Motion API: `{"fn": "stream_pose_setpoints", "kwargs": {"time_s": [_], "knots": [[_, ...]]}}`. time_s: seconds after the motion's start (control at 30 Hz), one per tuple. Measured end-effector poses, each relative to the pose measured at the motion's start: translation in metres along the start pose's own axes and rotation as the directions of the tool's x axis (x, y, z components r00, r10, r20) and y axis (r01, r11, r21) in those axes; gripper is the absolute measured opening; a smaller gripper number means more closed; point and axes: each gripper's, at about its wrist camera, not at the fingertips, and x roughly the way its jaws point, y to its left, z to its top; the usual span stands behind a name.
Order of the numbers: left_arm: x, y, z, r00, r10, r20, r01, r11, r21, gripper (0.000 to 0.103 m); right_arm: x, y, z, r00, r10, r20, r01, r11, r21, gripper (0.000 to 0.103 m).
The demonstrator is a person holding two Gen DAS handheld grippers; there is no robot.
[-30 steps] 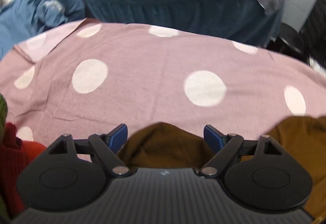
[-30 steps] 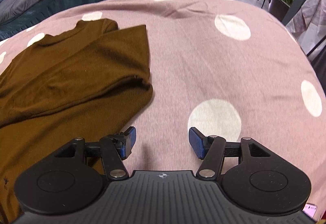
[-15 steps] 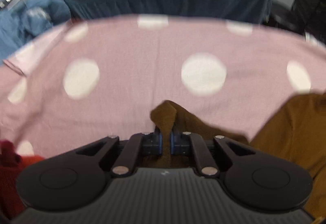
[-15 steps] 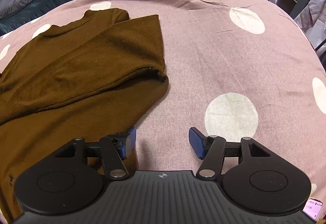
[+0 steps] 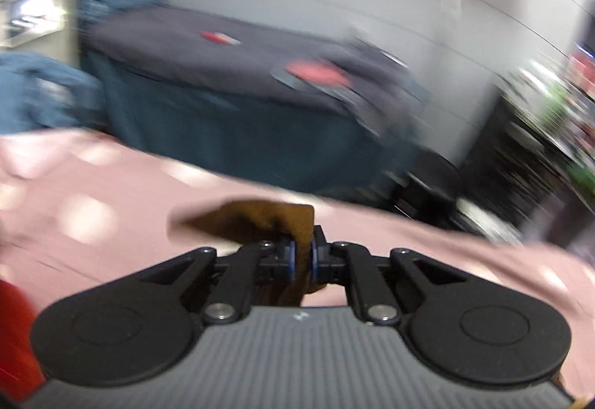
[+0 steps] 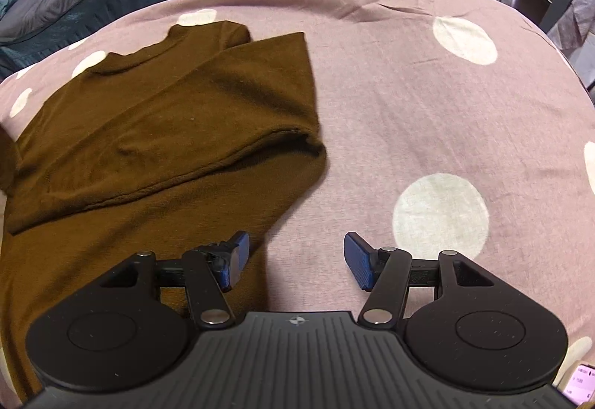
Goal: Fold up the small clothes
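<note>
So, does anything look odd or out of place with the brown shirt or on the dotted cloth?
Nothing looks damaged or spilled. The brown shirt lies partly folded on the pink dotted cloth, one sleeve laid across its body. The left gripper pinches a fold of it; the right gripper is open beside its edge.

Brown top: matt, fine-ribbed knit cloth, soft creases, lower left of the right wrist view. Pink cover on the surface: matt woven cloth, slightly coarse, with pale printed dots. Right hand-held gripper: matt black plastic body, ribbed grey panel, bright metal rivets, textured blue pads. Left hand-held gripper: same finish, blurred.
</note>
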Motion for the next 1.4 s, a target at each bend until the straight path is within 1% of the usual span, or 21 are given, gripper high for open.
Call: {"fn": "stream_pose_setpoints", "kwargs": {"time_s": [0.07, 0.1, 0.13, 0.17, 0.2, 0.23, 0.3, 0.33, 0.37, 0.47, 0.6, 0.77, 0.83, 0.93, 1.03, 1.1, 1.13, 1.17, 1.2, 1.33, 1.4], "knots": [[0.013, -0.046, -0.033, 0.988, -0.113, -0.108, 0.118, 0.992, 0.045, 0.009, 0.000, 0.002, 0.000, 1.000, 0.006, 0.003, -0.006, 1.000, -0.009, 0.094], [0.018, -0.074, -0.053, 0.974, -0.146, -0.171, 0.164, 0.982, 0.098, 0.011, -0.001, 0.003, 0.000, 1.000, 0.007, 0.003, -0.007, 1.000, -0.012, 0.094], [0.024, -0.100, -0.074, 0.960, -0.145, -0.238, 0.186, 0.970, 0.158, 0.016, -0.001, 0.003, 0.000, 1.000, 0.007, 0.001, -0.007, 1.000, -0.013, 0.094], [0.031, -0.122, -0.095, 0.944, -0.128, -0.304, 0.197, 0.959, 0.206, 0.025, -0.001, 0.002, -0.001, 1.000, 0.007, -0.002, -0.008, 1.000, -0.010, 0.094], [0.035, -0.139, -0.115, 0.928, -0.118, -0.353, 0.208, 0.951, 0.230, 0.031, 0.000, 0.000, -0.001, 1.000, 0.010, -0.005, -0.010, 1.000, -0.006, 0.094], [0.036, -0.152, -0.132, 0.914, -0.127, -0.385, 0.231, 0.943, 0.238, 0.041, -0.001, -0.001, 0.000, 1.000, 0.013, -0.006, -0.013, 1.000, -0.002, 0.094], [0.028, -0.167, -0.156, 0.890, -0.175, -0.421, 0.296, 0.924, 0.241, 0.052, -0.001, -0.004, 0.001, 1.000, 0.017, -0.004, -0.017, 1.000, 0.004, 0.094], [0.024, -0.172, -0.164, 0.878, -0.194, -0.438, 0.327, 0.911, 0.252, 0.064, -0.001, -0.006, 0.002, 1.000, 0.022, -0.002, -0.022, 1.000, 0.007, 0.094], [0.019, -0.175, -0.172, 0.876, -0.187, -0.444, 0.332, 0.902, 0.276, 0.075, -0.001, -0.006, 0.003, 0.999, 0.032, 0.001, -0.032, 0.999, 0.010, 0.094], [0.009, -0.167, -0.184, 0.895, -0.106, -0.434, 0.260, 0.913, 0.314, 0.090, 0.003, -0.001, 0.009, 0.997, 0.076, 0.016, -0.076, 0.997, 0.001, 0.094], [0.005, -0.129, -0.187, 0.897, -0.016, -0.443, 0.149, 0.952, 0.267, 0.092, 0.010, 0.032, 0.031, 0.981, 0.187, 0.054, -0.183, 0.980, -0.072, 0.094], [-0.008, -0.088, -0.194, 0.901, 0.033, -0.432, 0.040, 0.986, 0.160, 0.096, 0.022, 0.116, 0.069, 0.944, 0.323, 0.063, -0.297, 0.921, -0.253, 0.093], [-0.013, -0.077, -0.196, 0.901, 0.038, -0.433, 0.011, 0.994, 0.111, 0.097, 0.030, 0.153, 0.078, 0.936, 0.347, 0.055, -0.310, 0.888, -0.339, 0.087], [-0.024, -0.063, -0.201, 0.902, 0.047, -0.429, -0.017, 0.997, 0.074, 0.097, 0.046, 0.203, 0.082, 0.950, 0.312, 0.026, -0.267, 0.852, -0.450, 0.080], [-0.035, -0.053, -0.208, 0.903, 0.048, -0.427, -0.028, 0.998, 0.052, 0.097, 0.064, 0.229, 0.083, 0.958, 0.285, -0.017, -0.255, 0.827, -0.502, 0.072], [-0.043, -0.046, -0.213, 0.905, 0.040, -0.423, -0.031, 0.999, 0.027, 0.099, 0.075, 0.233, 0.082, 0.974, 0.221, -0.044, -0.212, 0.831, -0.515, 0.063], [-0.045, -0.042, -0.215, 0.906, 0.034, -0.422, -0.033, 0.999, 0.009, 0.099, 0.079, 0.234, 0.079, 0.981, 0.187, -0.055, -0.187, 0.830, -0.526, 0.051], [-0.046, -0.038, -0.215, 0.906, 0.029, -0.423, -0.036, 0.999, -0.009, 0.099, 0.081, 0.233, 0.078, 0.984, 0.167, -0.056, -0.171, 0.831, -0.530, 0.022], [-0.048, -0.036, -0.215, 0.905, 0.023, -0.424, -0.036, 0.999, -0.024, 0.099, 0.080, 0.231, 0.078, 0.985, 0.167, -0.046, -0.166, 0.836, -0.522, 0.014], [-0.051, -0.030, -0.211, 0.912, 0.016, -0.410, -0.036, 0.999, -0.041, 0.099, 0.063, 0.214, 0.083, 0.983, 0.179, 0.049, -0.138, 0.880, -0.454, 0.011], [-0.049, -0.030, -0.207, 0.915, 0.011, -0.403, -0.031, 0.998, -0.045, 0.099, 0.053, 0.201, 0.089, 0.976, 0.200, 0.086, -0.151, 0.906, -0.396, 0.010]]}}
